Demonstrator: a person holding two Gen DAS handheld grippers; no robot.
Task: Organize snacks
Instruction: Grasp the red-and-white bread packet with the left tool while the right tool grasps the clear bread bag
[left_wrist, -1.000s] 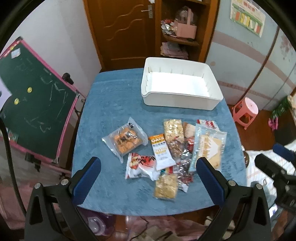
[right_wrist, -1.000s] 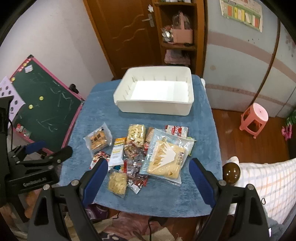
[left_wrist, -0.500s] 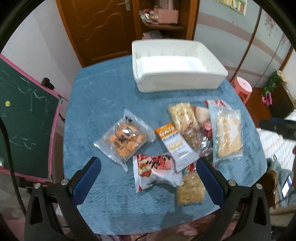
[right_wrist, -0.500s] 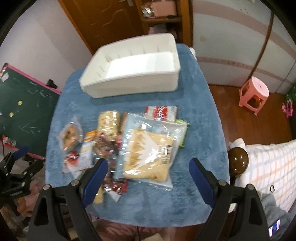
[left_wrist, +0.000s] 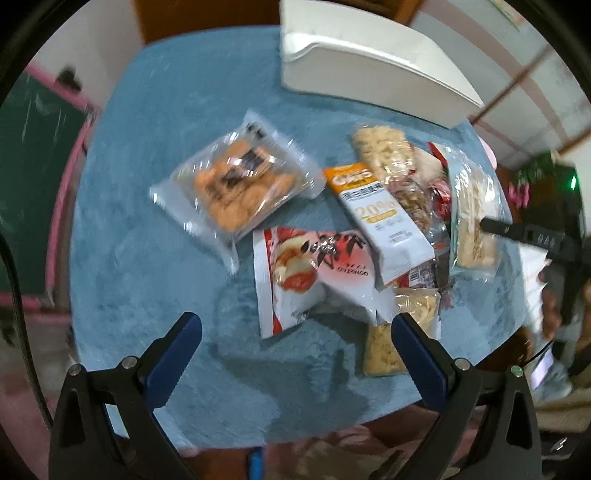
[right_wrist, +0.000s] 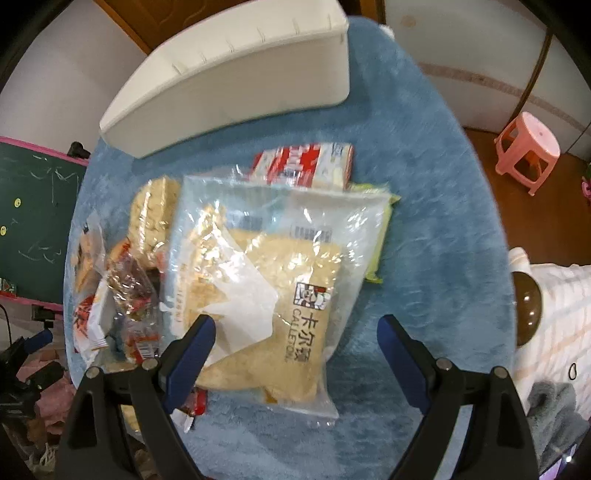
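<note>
Left wrist view gives us our left gripper (left_wrist: 295, 343) with its blue fingers (left_wrist: 173, 354) spread wide and holding nothing, hanging over the near part of the blue-covered table (left_wrist: 147, 295). Just ahead of it lies a red-and-white pouch (left_wrist: 310, 273), and beyond that, to the left, a clear pack of orange cookies (left_wrist: 236, 188) sits apart from the rest. An orange-and-white bar (left_wrist: 380, 218) overlaps the pouch's right corner, with a pale puffed-rice bar (left_wrist: 384, 155) beside it and a small cracker pack (left_wrist: 388, 343) close to our right-hand finger. The white bin (left_wrist: 369, 70) stands at the far side of the table, well apart from the snacks (this frame is blurred, so small print is unreadable). At the right edge we see a dark gripper tip over the big bag's end. From the right wrist view, our right gripper (right_wrist: 297, 345) is also spread and empty, low over a big clear bag (right_wrist: 273, 280) of pale yellow cake; its left finger (right_wrist: 188, 354) overlaps the bag's near left edge in the picture, though we cannot tell whether they touch. A red-and-white box (right_wrist: 306, 162) and a green packet (right_wrist: 380, 229) poke out from under the bag's far side. Smaller wrappers crowd its left edge. A pink stool (right_wrist: 528, 147) stands on the floor to the right.
</note>
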